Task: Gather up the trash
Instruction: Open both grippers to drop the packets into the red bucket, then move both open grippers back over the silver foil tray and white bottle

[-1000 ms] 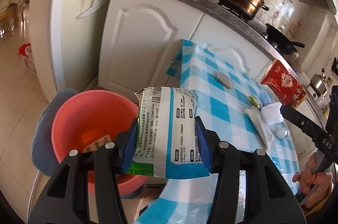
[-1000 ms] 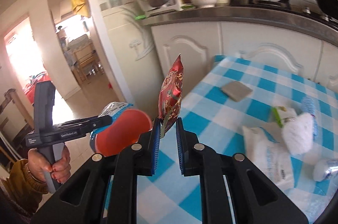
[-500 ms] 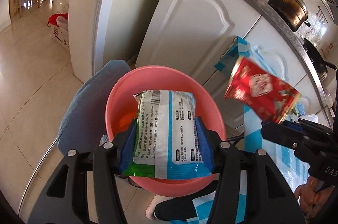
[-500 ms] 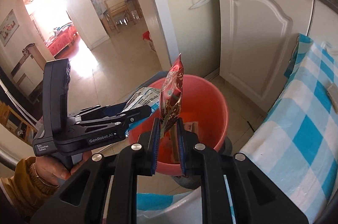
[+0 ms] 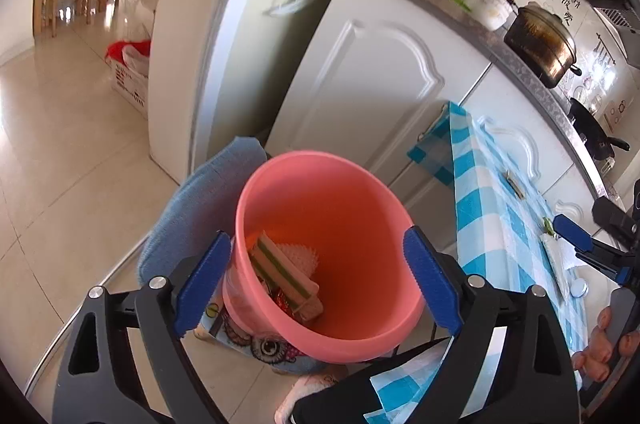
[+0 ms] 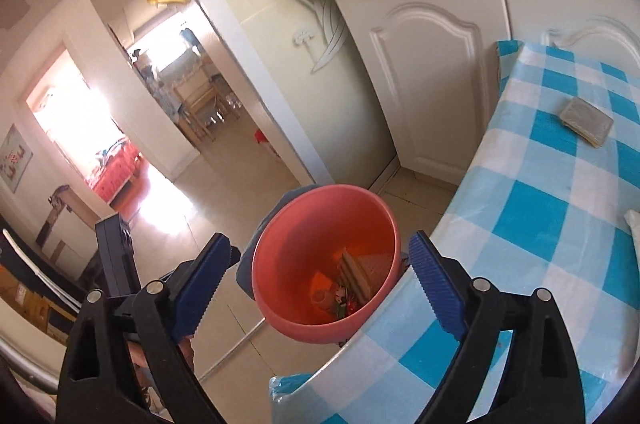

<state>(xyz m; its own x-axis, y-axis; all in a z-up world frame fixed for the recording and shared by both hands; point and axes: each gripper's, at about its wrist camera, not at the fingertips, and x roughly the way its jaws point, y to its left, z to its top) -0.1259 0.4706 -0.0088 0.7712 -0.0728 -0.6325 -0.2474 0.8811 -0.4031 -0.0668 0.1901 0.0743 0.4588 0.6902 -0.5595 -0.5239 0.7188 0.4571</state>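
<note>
Once-gripped packets gone — claws (image 5: 316, 284) (both) empty

Left tool (image 5: 316, 280) and right tool (image 6: 320, 276) just opened, empty

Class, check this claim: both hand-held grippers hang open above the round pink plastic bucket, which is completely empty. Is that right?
Not quite. Both the left hand-held gripper and the right hand-held gripper do hang open above the round pink plastic bucket, but it is not empty: the left wrist view shows trash lying at its bottom.
</note>
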